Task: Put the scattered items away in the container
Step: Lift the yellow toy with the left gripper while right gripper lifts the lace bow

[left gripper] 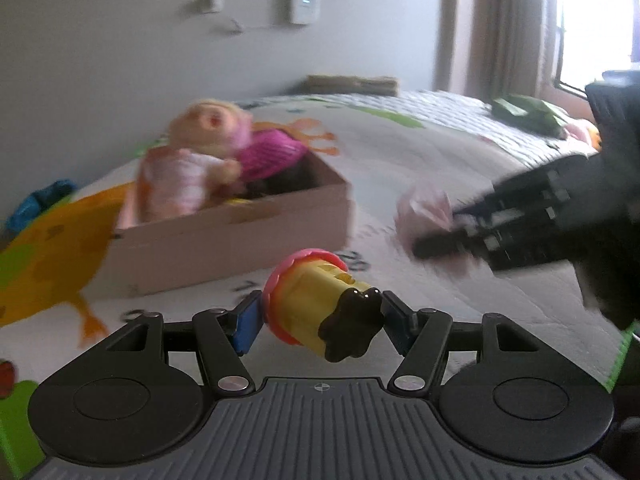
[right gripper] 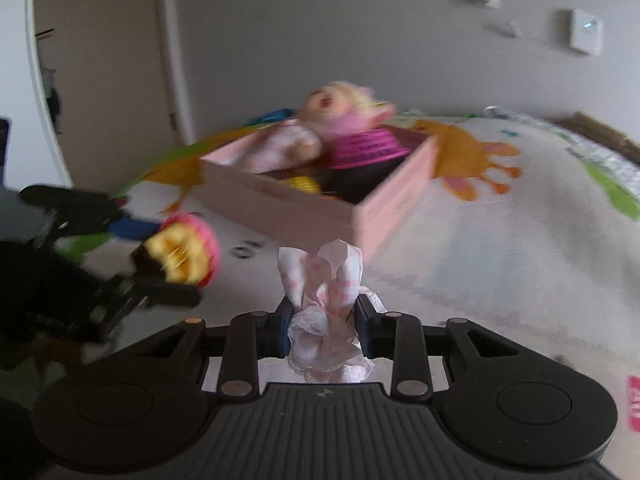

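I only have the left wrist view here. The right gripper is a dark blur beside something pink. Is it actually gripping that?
Observer: Yes, the right gripper is shut on a pink lacy cloth.
Operator: Anything yellow inside the box?
Observer: A yellow toy lies in the pink box, below the doll.
Operator: What lies left of the box?
Observer: A white door frame.

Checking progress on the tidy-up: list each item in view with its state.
Left gripper: shut on the toy cupcake.
Right gripper: shut on the pink cloth.
Pink box: open, on the bed.
Doll: lying in the box.
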The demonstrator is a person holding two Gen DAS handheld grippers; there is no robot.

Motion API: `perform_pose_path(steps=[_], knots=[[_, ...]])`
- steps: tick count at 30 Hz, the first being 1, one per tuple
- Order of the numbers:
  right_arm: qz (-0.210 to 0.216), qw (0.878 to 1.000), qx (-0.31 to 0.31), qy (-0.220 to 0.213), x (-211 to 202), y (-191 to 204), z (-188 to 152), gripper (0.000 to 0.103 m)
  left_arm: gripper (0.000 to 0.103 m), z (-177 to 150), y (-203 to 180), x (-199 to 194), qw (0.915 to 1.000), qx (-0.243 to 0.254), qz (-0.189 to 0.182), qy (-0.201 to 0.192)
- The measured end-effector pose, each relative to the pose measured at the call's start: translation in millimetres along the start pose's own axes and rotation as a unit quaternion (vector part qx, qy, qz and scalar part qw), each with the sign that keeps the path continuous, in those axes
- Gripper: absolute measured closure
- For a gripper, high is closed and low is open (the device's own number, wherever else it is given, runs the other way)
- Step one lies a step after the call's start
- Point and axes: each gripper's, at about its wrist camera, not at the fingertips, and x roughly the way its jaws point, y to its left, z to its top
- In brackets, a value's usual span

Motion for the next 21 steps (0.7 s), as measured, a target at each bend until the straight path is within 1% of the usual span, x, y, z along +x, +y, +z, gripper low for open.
perform_pose_path(steps=[3,6,8,12,17,21], knots=[[0.022,1.0,-0.01,0.003,5,21,5,0.073,0.035,4,16,-10,0.9999,-0.009,0.006,-0.009],[0.031,0.999,-0.023,-0.003,11,36,14,0.073,0.035,10,28,-17,0.9995,-0.005,0.021,-0.022],[0.03,0.999,-0.028,-0.011,15,41,24,0.073,0.035,16,37,-20,0.999,-0.007,0.031,-0.032],[0.008,0.998,-0.035,-0.043,18,40,49,0.073,0.035,35,60,-21,0.9972,-0.023,0.038,-0.06],[-0.045,0.994,-0.054,-0.088,24,28,81,0.073,0.035,73,91,-6,0.9937,-0.075,0.009,-0.083],[-0.066,0.991,-0.055,-0.098,39,16,97,0.073,0.035,99,107,21,0.9908,-0.106,-0.018,-0.082]])
